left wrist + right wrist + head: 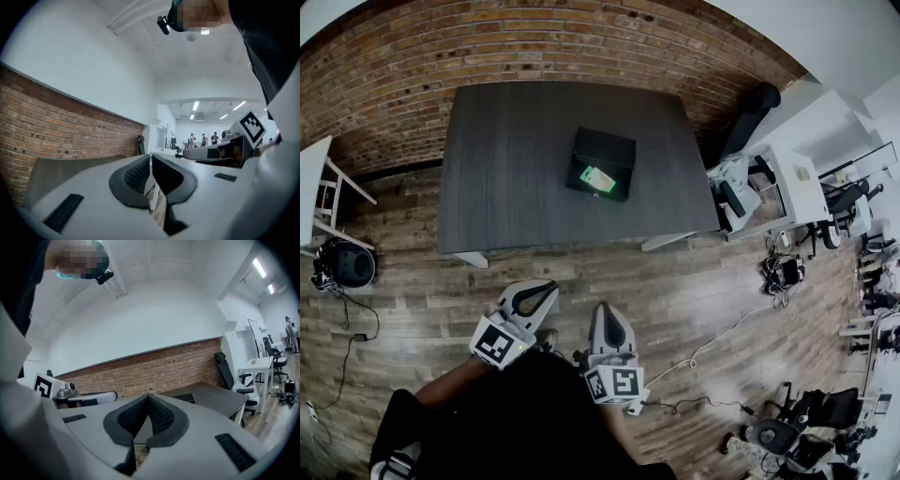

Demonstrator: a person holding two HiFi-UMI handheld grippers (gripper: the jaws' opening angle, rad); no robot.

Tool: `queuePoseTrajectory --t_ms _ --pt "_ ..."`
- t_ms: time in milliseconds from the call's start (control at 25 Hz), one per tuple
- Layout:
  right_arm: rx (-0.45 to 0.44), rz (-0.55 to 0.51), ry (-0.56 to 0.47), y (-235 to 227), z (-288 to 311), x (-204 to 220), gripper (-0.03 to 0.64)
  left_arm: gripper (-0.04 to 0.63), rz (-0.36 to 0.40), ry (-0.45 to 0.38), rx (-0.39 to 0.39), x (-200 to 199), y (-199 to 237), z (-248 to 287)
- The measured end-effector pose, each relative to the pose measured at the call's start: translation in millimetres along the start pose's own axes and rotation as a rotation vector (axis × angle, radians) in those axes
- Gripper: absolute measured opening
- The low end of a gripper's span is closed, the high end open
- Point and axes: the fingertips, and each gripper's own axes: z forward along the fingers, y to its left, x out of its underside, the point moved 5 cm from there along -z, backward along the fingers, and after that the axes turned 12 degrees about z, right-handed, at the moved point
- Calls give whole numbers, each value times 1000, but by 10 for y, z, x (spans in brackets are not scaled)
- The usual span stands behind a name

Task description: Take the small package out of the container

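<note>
A black open container [602, 159] stands right of the middle of a dark grey table [506, 178]. Inside it lies a small green and white package [597, 178]. Both grippers hang close to the person's body, over the wood floor and short of the table's front edge. In the head view the left gripper [532, 297] and the right gripper [610, 328] are shut and hold nothing. The left gripper [151, 157] points past the table's right side, its tips touching. The right gripper [148, 396] faces the table [215, 398] and the dark container [183, 398].
A brick wall [534, 37] runs behind the table. A white desk [792, 183] and a black office chair [752, 111] stand to the right. Cables [712, 342] trail over the floor at right. A white stool [323, 202] and a round device [345, 265] sit at left.
</note>
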Motion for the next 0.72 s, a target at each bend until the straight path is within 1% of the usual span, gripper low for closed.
queuePoseTrajectory --t_ms 520,720 --pt "-3 3 -19 18 -83 -2 23 43 2 -4 3 -10 -79 -28" --pt "-7 25 -33 -38 -154 -64 23 43 6 -6 4 -42 -156 24"
